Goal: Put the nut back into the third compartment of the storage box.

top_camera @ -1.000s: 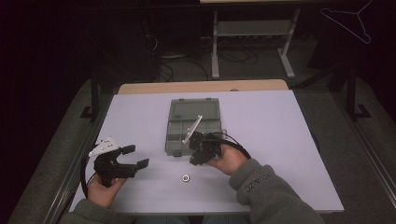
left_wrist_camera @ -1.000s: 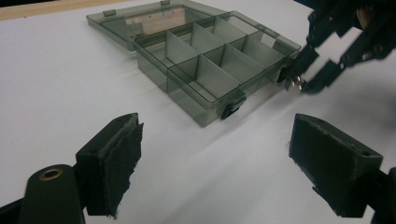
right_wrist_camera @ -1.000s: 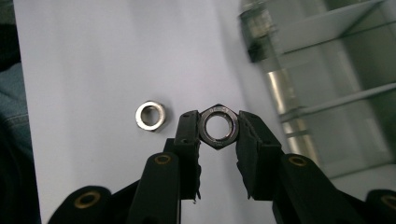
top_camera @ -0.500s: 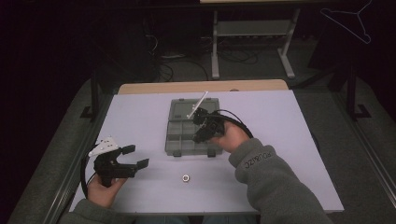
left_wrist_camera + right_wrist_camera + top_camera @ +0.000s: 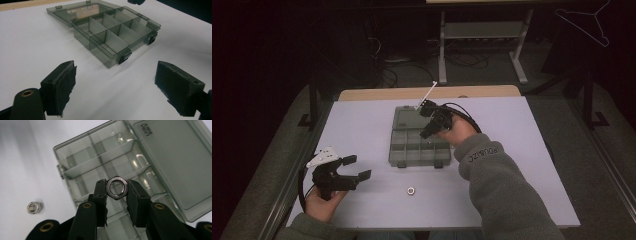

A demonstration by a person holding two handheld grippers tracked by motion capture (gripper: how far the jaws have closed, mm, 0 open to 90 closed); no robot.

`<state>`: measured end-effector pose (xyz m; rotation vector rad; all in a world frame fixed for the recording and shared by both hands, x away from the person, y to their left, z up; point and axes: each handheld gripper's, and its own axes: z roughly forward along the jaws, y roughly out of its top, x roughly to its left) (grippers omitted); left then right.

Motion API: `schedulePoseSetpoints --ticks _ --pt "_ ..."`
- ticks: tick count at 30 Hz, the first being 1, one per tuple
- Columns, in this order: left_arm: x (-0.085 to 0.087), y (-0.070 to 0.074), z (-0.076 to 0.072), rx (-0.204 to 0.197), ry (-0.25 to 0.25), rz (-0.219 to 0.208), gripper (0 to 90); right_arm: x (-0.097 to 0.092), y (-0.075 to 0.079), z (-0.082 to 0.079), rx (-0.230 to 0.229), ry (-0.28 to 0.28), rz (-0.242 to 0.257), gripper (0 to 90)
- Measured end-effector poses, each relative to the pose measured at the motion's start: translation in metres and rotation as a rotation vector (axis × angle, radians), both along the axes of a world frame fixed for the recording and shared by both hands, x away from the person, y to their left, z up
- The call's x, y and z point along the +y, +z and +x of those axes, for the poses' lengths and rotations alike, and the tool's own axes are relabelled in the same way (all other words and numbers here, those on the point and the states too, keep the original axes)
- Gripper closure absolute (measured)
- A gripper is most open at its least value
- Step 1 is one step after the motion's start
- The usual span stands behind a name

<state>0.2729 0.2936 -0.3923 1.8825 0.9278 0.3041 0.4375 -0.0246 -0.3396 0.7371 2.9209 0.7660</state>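
A clear grey compartment box (image 5: 419, 142) (image 5: 113, 35) (image 5: 130, 162) lies open in the middle of the white table (image 5: 512, 150), its lid folded flat behind it. My right gripper (image 5: 428, 131) (image 5: 117, 192) hovers over the box's compartments, shut on a silver hex nut (image 5: 117, 188) pinched between its pads. A second hex nut (image 5: 410, 190) (image 5: 34, 207) lies loose on the table in front of the box. My left gripper (image 5: 354, 170) (image 5: 115, 92) rests low at the table's front left, jaws wide open with nothing between them, pointing toward the box.
A wooden strip (image 5: 377, 93) runs along the table's far edge. Behind the table stand a metal frame (image 5: 482, 45) and cables on a dark floor. The person's grey sleeve (image 5: 502, 190) crosses the front right of the table.
My right gripper has carried its nut from near the table's front, by the loose nut, back and up over the box. The left gripper has not moved.
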Motion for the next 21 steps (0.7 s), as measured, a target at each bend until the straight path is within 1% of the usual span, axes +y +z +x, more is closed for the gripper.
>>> schedulePoseSetpoints --ticks 2,3,4,5,6,7,8,9,10,16,17,21 --pt "0.000 0.000 0.000 0.000 -0.003 0.005 16.2 -0.001 -0.002 0.005 0.006 -0.014 0.012 69.3" --pt "0.000 0.000 0.000 -0.001 -0.004 0.004 16.2 -0.002 -0.006 0.010 0.014 -0.031 0.015 69.3" --pt "0.000 0.000 0.000 -0.001 -0.004 0.004 16.2 -0.002 -0.006 0.010 0.014 -0.031 0.015 69.3" --pt "0.000 0.000 0.000 -0.001 -0.004 0.004 16.2 -0.002 -0.011 0.015 0.021 -0.040 0.009 69.4" --pt "0.000 0.000 0.000 -0.001 -0.004 0.004 16.2 -0.002 -0.011 0.015 0.021 -0.040 0.009 69.4" --pt "0.000 0.000 0.000 0.000 -0.004 0.000 16.2 -0.002 -0.016 0.019 0.031 -0.056 0.005 69.3" --pt "0.000 0.000 0.000 0.000 -0.004 0.000 16.2 -0.002 -0.016 0.019 0.031 -0.056 0.005 69.3" --pt "0.001 0.000 0.000 -0.003 -0.005 0.003 16.2 -0.002 -0.020 0.022 0.039 -0.066 0.000 69.3" --pt "0.001 0.000 0.000 -0.003 -0.005 0.003 16.2 -0.003 -0.023 0.024 0.038 -0.071 -0.002 69.3" --pt "0.001 0.000 0.001 -0.003 -0.008 0.006 16.2 -0.001 -0.031 0.030 0.051 -0.090 -0.008 69.3" --pt "0.001 0.000 0.001 -0.002 -0.008 0.006 16.2 0.000 -0.035 0.032 0.054 -0.096 -0.017 69.3" --pt "0.001 0.000 0.001 -0.002 -0.007 0.003 16.2 0.000 -0.040 0.034 0.063 -0.104 -0.031 69.3"
